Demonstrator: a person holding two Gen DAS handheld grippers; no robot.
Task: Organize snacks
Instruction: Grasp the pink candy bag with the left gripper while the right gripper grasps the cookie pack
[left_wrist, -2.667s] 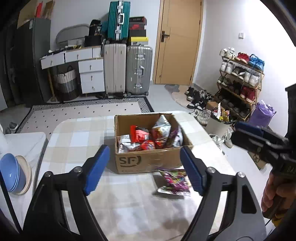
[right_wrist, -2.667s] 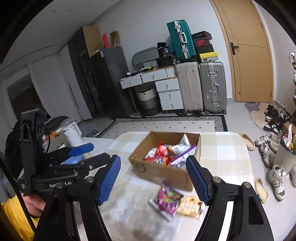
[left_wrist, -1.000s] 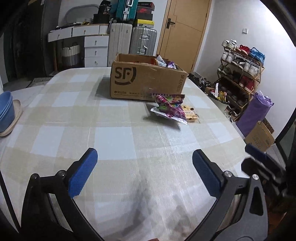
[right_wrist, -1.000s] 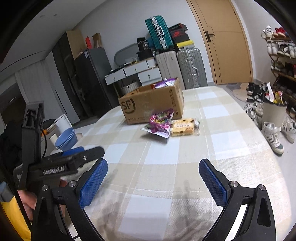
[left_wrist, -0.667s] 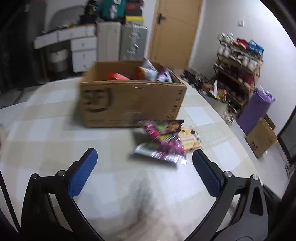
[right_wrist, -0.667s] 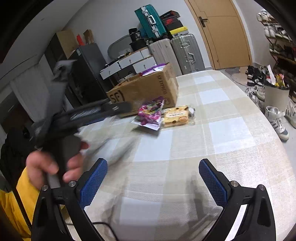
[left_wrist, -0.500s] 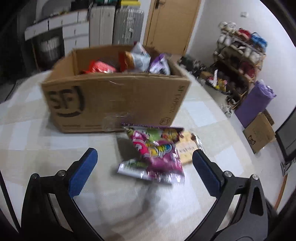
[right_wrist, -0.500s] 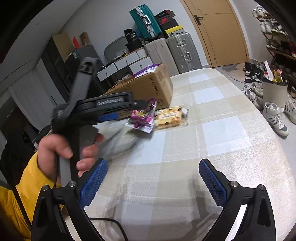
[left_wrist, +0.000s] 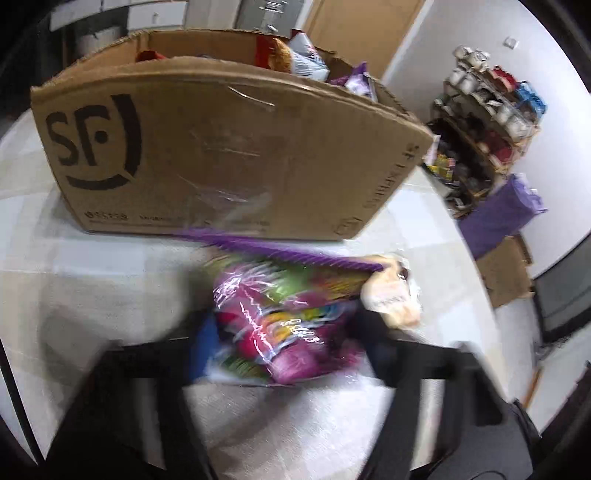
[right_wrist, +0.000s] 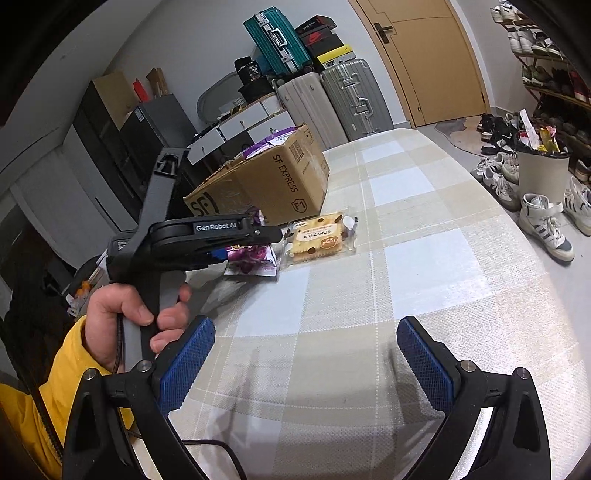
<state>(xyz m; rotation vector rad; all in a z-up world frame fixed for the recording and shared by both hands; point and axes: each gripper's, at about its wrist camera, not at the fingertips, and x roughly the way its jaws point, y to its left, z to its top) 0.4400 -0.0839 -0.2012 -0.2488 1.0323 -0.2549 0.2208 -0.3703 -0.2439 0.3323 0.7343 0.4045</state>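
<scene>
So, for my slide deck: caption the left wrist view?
Left hand-held gripper closing around a colourful snack bag before the cardboard box.

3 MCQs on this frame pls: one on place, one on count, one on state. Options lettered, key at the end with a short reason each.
1. Where does the biscuit packet lie?
A. inside the cardboard box
B. on the table beside the purple snack bag
C. on the floor

2. How many snack packets lie on the table outside the cardboard box?
A. two
B. four
C. none

3. How do the right gripper's jaws stand?
A. clamped on the biscuit packet
B. wide apart, nothing between them
C. shut on the box edge

Key: B, it sits on the checked table next to the purple snack bag; A, only those two packets; B, just cloth shows between its pads.
</scene>
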